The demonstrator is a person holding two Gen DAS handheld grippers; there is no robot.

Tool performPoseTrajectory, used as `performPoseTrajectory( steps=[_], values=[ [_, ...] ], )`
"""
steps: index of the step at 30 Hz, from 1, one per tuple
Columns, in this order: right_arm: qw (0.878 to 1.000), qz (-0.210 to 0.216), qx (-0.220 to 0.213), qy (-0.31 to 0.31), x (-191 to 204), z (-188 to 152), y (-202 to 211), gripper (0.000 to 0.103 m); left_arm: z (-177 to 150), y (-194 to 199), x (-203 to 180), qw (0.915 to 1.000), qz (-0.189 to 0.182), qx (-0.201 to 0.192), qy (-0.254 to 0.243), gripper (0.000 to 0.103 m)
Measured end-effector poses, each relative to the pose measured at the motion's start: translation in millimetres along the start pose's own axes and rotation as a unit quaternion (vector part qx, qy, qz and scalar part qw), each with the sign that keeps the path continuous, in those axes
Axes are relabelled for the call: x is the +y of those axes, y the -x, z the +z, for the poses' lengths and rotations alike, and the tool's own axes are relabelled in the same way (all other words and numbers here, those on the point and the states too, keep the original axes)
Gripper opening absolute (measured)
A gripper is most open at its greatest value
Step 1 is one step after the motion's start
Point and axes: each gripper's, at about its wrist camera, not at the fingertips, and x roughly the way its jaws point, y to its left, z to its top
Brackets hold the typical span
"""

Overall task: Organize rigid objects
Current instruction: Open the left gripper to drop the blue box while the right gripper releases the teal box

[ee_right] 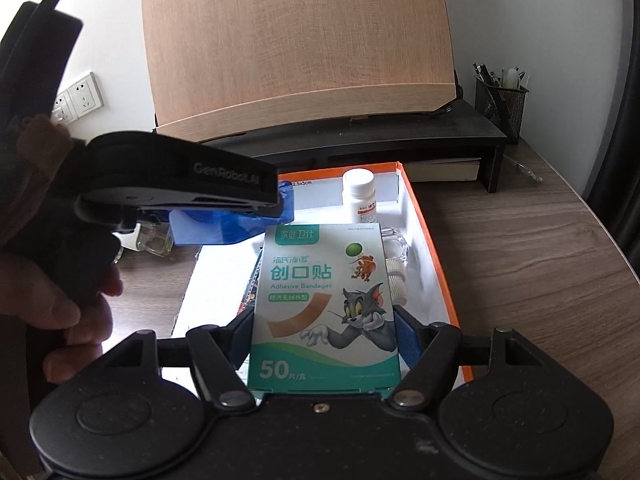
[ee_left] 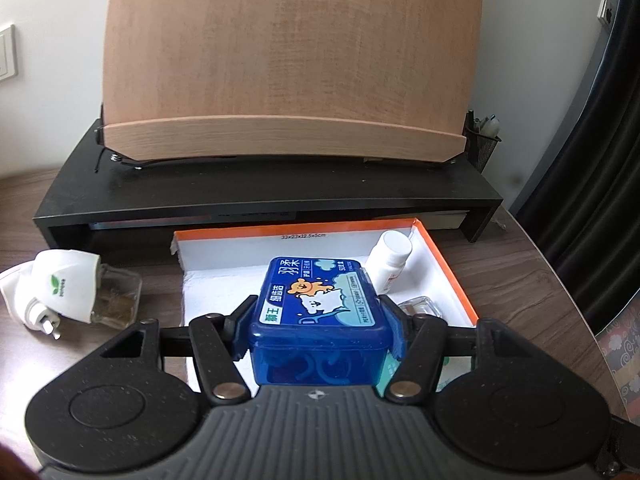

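Left tool (ee_left: 318, 322) and right tool (ee_right: 324, 328) both clamped shut.

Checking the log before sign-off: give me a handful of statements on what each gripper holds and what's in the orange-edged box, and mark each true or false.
1. The left gripper is shut on the blue plastic case. True.
2. The right gripper is open, holding nothing. False: it clamps the adhesive bandage box.
3. A white bottle stands in the orange-edged box. True.
4. The plug-in vaporizer lies inside that box. False: it lies on the desk, left of it.
5. A mesh pen holder sits at the right. True.
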Motion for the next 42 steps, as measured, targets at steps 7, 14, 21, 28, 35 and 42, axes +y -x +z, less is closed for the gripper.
performPoseTrajectory(
  steps=[7,14,21,28,35,42],
  values=[
    [1.0,-0.007,0.0,-0.004,-3.9,3.0,-5.7,0.084,6.0,-12.9,-4.6,0.9999,-0.007,0.006,-0.007,0.063],
    [1.0,-0.003,0.0,0.008,-4.8,5.6,-7.1,0.086,11.4,-25.0,-10.4,0.9997,-0.015,0.014,-0.016,0.063],
    [0.999,0.001,-0.02,0.026,-3.3,4.7,2.8,0.089,14.4,-24.2,-16.6,0.9995,-0.014,0.014,-0.023,0.07],
    [0.999,0.002,-0.043,0.033,-6.8,6.1,19.1,0.089,14.8,-5.6,-17.5,0.9999,0.009,0.001,-0.008,0.077],
    [0.997,0.012,-0.062,0.045,-8.5,5.7,37.2,0.089,8.7,21.4,-15.8,0.9991,0.039,-0.009,0.012,0.086],
    [0.995,0.033,-0.072,0.065,-7.9,1.6,55.2,0.09,-5.8,51.0,-13.6,0.9968,0.065,-0.025,0.039,0.09]
  ],
)
